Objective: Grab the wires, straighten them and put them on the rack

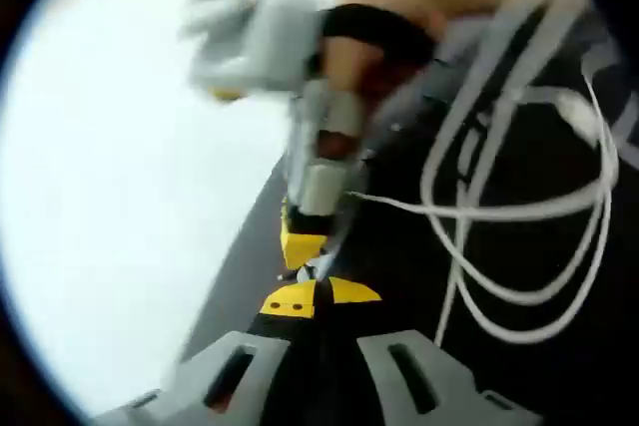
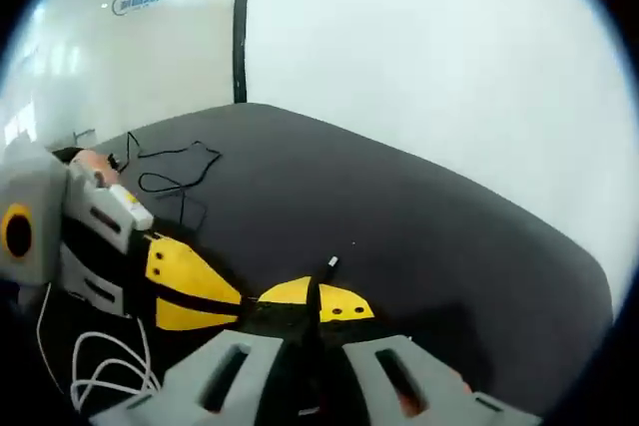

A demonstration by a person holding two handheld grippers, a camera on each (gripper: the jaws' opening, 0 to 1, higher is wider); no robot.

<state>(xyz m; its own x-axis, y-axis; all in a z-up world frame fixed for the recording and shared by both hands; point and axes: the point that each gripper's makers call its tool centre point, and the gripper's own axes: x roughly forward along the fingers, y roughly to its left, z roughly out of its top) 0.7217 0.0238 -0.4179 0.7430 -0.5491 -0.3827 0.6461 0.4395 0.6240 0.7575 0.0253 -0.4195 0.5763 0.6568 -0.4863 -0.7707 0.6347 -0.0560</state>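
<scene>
While left tool [image 1: 319,296] and right tool [image 2: 315,303] sit closed, white cable [image 1: 519,212] nearby, black wire [image 2: 170,182] farther.

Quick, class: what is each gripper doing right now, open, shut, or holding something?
Left gripper: shut, pinching a thin wire end.
Right gripper: shut on a thin wire end.

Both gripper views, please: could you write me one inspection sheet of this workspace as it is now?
Surface: dark grey table, mostly bare.
Job's things: white cable in loose loops; thin black wire, tangled, farther back; rack, nothing seen.
Clutter: nothing seen.
Grippers: left gripper and right gripper tip to tip, jaws shut; small connector at the right tips, grip unclear.
Cables: not straightened yet.
Surroundings: pale wall behind the table.
</scene>
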